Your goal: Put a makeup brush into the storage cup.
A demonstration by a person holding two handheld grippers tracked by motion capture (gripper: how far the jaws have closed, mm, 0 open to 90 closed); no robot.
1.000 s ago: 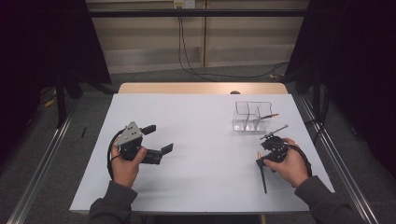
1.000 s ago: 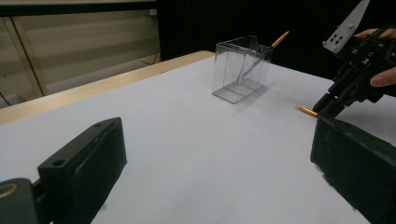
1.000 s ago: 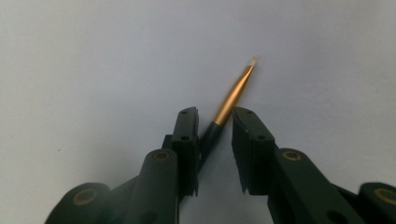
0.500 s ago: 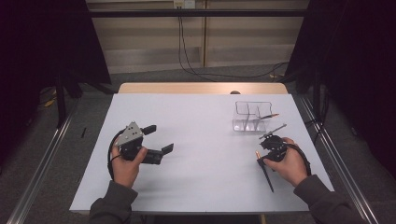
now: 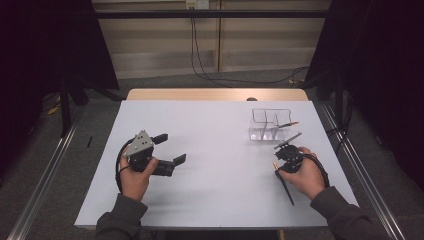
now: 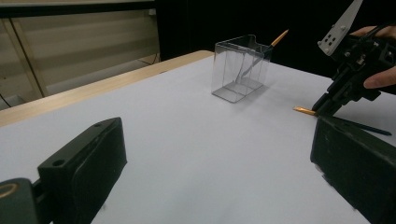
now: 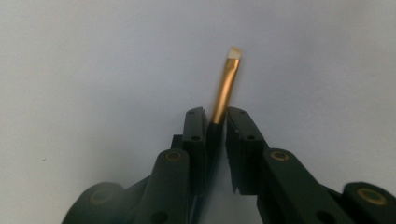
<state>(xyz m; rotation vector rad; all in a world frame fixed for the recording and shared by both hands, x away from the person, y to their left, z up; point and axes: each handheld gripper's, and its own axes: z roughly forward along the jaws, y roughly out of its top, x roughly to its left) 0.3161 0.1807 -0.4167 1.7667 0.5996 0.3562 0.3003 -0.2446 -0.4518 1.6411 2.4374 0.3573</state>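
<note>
A thin paintbrush with a black handle, gold ferrule and pale tip lies on the white table. My right gripper points down at it; its jaws have just been closing and now pinch the handle just behind the ferrule. In the high view the right gripper is at the table's right, with the brush's handle trailing toward the front edge. My left gripper rests at the left, open with nothing between its jaws. In the left gripper view the right gripper stands over the brush's gold end.
A clear plastic box stands at the back right, just beyond my right hand, with another brush leaning out of it. In the left gripper view, the box is far ahead. A wooden strip edges the table's far side.
The brush's handle has swung slightly to the right under the right hand. The left gripper has kept still.
</note>
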